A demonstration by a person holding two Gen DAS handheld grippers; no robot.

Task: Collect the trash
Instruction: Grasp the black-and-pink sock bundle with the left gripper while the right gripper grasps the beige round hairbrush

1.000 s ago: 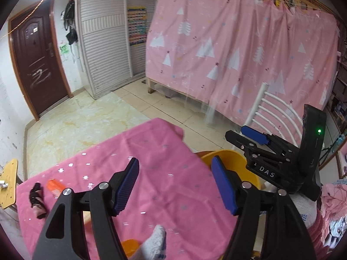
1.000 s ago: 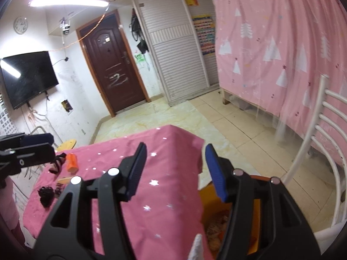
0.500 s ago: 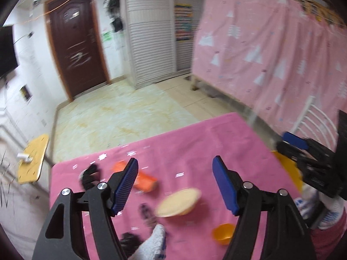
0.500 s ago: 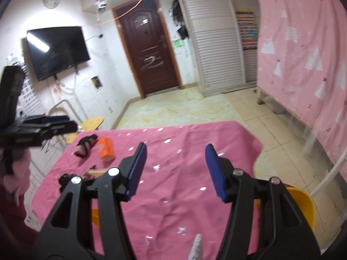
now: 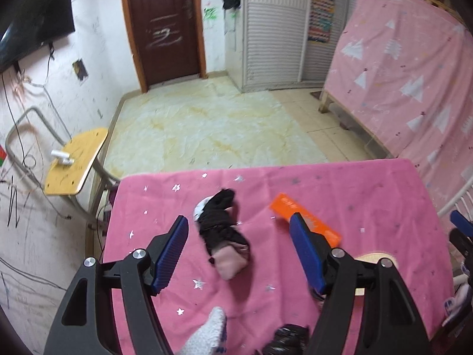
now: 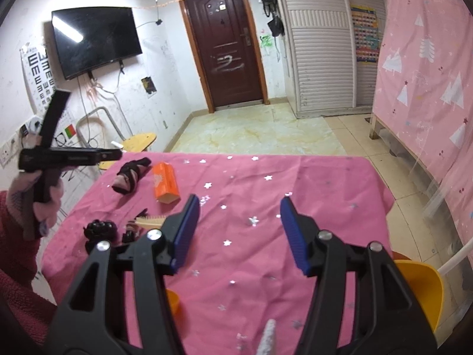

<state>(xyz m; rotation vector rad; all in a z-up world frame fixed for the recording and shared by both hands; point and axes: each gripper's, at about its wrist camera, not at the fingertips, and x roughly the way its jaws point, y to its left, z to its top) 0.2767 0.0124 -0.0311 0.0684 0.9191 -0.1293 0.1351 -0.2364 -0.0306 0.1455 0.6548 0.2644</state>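
A pink star-print tablecloth (image 5: 369, 195) covers the table. On it lie a black-and-pink sock bundle (image 5: 221, 230), also in the right wrist view (image 6: 130, 176), an orange carton (image 5: 307, 222) (image 6: 165, 185), a black crumpled lump (image 6: 99, 229) and a beige shallow dish (image 6: 150, 222). My left gripper (image 5: 241, 254) is open and empty, hovering just above the sock bundle. My right gripper (image 6: 238, 232) is open and empty over the middle of the cloth. A yellow bin (image 6: 419, 293) stands by the table's right edge.
A small orange cup (image 6: 173, 301) sits at the table's near edge. A yellow-seat chair (image 5: 75, 159) stands left of the table. A pink curtained bunk (image 6: 428, 68) is on the right, and a white chair rail (image 6: 455, 257) is near the bin.
Both grippers have swung left from the bin side toward the left part of the table. The sock bundle and orange carton now lie right under the left gripper. Both stayed open.
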